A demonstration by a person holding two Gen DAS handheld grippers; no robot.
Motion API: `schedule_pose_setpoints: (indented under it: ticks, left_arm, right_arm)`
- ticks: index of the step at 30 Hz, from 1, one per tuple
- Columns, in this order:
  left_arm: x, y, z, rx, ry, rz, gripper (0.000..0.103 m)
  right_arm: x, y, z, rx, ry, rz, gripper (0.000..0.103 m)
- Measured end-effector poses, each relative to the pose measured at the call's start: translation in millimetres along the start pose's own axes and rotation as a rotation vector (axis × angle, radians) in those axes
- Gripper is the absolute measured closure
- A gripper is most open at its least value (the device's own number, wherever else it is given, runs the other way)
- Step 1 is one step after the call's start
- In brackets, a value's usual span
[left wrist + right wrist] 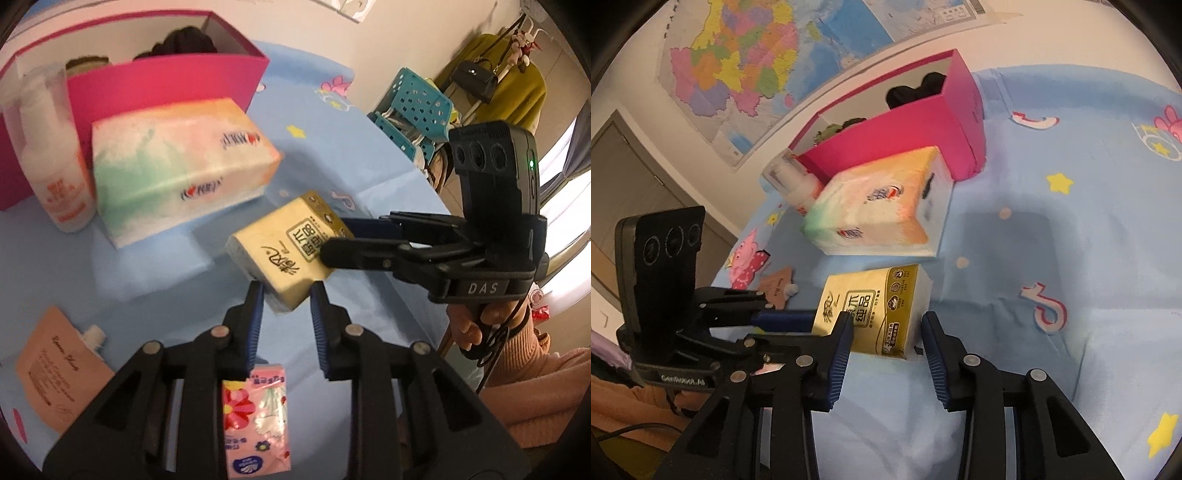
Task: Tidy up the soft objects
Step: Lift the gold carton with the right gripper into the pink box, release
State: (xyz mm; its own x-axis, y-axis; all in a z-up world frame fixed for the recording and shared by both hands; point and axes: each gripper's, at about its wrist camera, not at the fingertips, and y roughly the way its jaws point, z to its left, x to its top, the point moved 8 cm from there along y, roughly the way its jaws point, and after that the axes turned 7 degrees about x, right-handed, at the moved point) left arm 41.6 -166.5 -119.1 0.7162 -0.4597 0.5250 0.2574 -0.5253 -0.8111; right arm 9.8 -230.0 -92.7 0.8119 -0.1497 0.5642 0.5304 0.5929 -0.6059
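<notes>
My right gripper [332, 240] is closed on the yellow tissue pack [284, 254], one finger over its printed face and one behind it, and the pack is tilted and seems to be lifted a little above the blue tablecloth [155, 273]. In the right wrist view the same pack [875, 310] sits between my two blue pads [838, 354], with a small gap on the right side (so I cannot say how firmly it is pressed there). My left gripper [286, 321] is open to a narrow width and holds nothing; its tips are just beside the lower corner of the yellow pack. Under this gripper, on the cloth, lies a small pink flowered tissue pack [256, 417]. Behind the yellow pack stands a bigger pastel tissue pack [177, 166], and behind that one the pink box [170, 85] with dark soft things [184, 42] inside. A white bottle [55, 166] stands just beside the box, on the left. A flat peach pouch [55, 369] with a white spout lies near the left edge.
</notes>
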Motion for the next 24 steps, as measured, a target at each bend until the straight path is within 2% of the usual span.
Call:
schedule_pose_setpoints:
  ticks: [7,10,18,24]
  left_arm:
    - [11,-19,0,0.018,0.006,-0.050,0.076]
    - [25,-33,1,0.022,0.001,-0.099,0.076]
    - [80,-54,17,0.090,-0.001,-0.193,0.075]
    - [129,-53,38,0.129,-0.028,-0.221,0.076]
  right_arm:
    - [12,-9,14,0.003,-0.029,-0.030,0.064]
    - [26,-18,21,0.011,-0.053,-0.062,0.064]
    - [84,-23,28,0.007,-0.124,-0.147,0.064]
    - [129,-15,18,0.013,-0.123,-0.180,0.064]
